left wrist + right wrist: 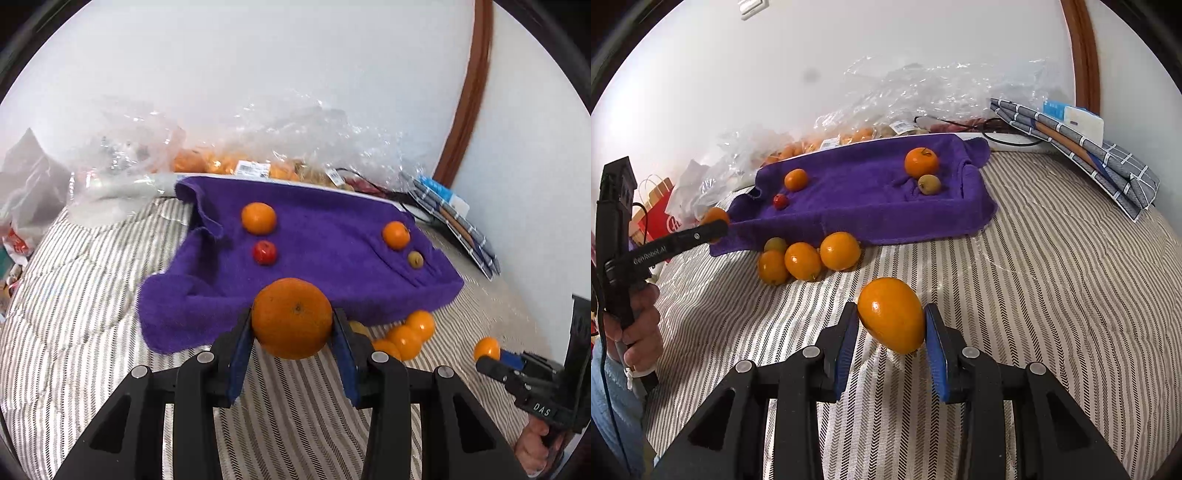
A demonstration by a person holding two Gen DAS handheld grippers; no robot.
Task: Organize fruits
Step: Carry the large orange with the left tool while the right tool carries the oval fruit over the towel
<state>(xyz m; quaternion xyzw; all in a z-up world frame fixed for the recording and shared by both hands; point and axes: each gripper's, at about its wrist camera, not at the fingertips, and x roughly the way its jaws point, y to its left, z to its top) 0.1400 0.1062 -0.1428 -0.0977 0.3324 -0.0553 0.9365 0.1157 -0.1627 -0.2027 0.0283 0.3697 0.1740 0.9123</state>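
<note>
The landmark was the purple terry towel [857,206], draped over a shallow tray on the striped bedcover [1052,295] so that its raised edges made a soft basin that would keep round fruit from rolling off.

The left gripper [292,325] had its blue-padded jaws clamped on a large round orange [291,323], held above the towel's near edge, apparently on its way in. The right gripper [891,317] was clamped on a smooth, egg-shaped orange fruit [891,315], held over the bedcover on the near side of the towel, well short of it, probably waiting its turn.

On the towel lay two small oranges [796,180] [921,161], a little red fruit [780,201] near the first and a dull green-yellow one [929,184] touching the second's side; the pairs looked like deliberate sorting. Just off the towel's near edge a cluster of loose oranges [809,260] with one greenish fruit rested on the bedcover, not yet gathered. Behind the towel, crumpled clear plastic bags [923,96] held more fruit.
</note>
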